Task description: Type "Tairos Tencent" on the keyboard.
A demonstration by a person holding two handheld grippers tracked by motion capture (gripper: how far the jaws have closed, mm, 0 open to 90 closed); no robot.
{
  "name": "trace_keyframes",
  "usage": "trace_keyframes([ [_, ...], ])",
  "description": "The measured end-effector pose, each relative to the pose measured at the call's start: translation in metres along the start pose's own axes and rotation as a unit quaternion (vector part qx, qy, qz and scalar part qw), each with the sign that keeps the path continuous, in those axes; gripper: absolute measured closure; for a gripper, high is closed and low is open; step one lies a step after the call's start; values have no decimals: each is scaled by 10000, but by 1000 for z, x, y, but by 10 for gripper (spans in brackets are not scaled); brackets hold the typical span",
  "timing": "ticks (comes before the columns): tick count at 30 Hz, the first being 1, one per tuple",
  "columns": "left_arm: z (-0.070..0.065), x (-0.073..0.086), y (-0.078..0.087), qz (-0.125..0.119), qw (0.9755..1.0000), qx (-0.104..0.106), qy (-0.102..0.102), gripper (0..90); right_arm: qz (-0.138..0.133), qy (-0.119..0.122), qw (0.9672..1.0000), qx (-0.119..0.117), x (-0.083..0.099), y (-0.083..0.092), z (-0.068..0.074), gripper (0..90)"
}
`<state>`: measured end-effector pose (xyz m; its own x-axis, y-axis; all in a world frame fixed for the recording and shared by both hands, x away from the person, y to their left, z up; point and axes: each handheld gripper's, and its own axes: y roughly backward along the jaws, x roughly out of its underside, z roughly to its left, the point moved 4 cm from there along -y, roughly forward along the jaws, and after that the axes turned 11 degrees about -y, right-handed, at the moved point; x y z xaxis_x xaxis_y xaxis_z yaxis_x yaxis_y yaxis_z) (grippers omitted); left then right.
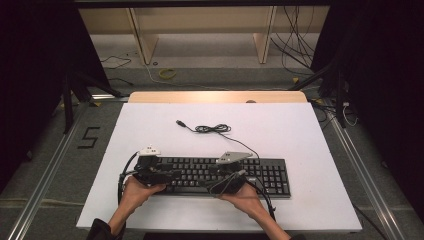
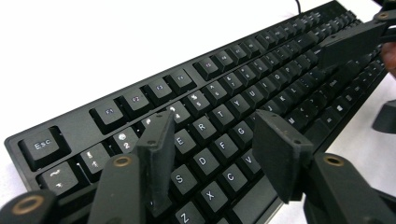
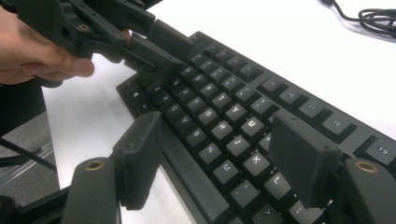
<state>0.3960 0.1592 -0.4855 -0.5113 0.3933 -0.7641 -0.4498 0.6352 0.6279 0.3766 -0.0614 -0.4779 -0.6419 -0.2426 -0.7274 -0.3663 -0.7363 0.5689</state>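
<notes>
White tabletop [image 1: 150, 125] bears black keyboard [image 1: 270, 175], grey floor [image 1: 55, 150] around.

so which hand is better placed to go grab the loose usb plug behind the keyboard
Right, probably. The right gripper sits mid-keyboard, open, nearer the cable leading to the usb plug. The left gripper is over the keyboard's left end, jaws also apart.

Both hands low, left gripper [image 1: 161, 175] and right gripper [image 1: 226, 181] jaws apart.
</notes>
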Motion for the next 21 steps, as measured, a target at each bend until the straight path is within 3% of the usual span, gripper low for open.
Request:
trace_keyframes([
  [12,-5,0,6,-96,9999,44,-16,403,31,5,10000,21,-2,-5,-1,391],
  [21,-8,1,11,-253,9996,62,-49,359,96,23,9999,70,-4,-10,-1,505],
])
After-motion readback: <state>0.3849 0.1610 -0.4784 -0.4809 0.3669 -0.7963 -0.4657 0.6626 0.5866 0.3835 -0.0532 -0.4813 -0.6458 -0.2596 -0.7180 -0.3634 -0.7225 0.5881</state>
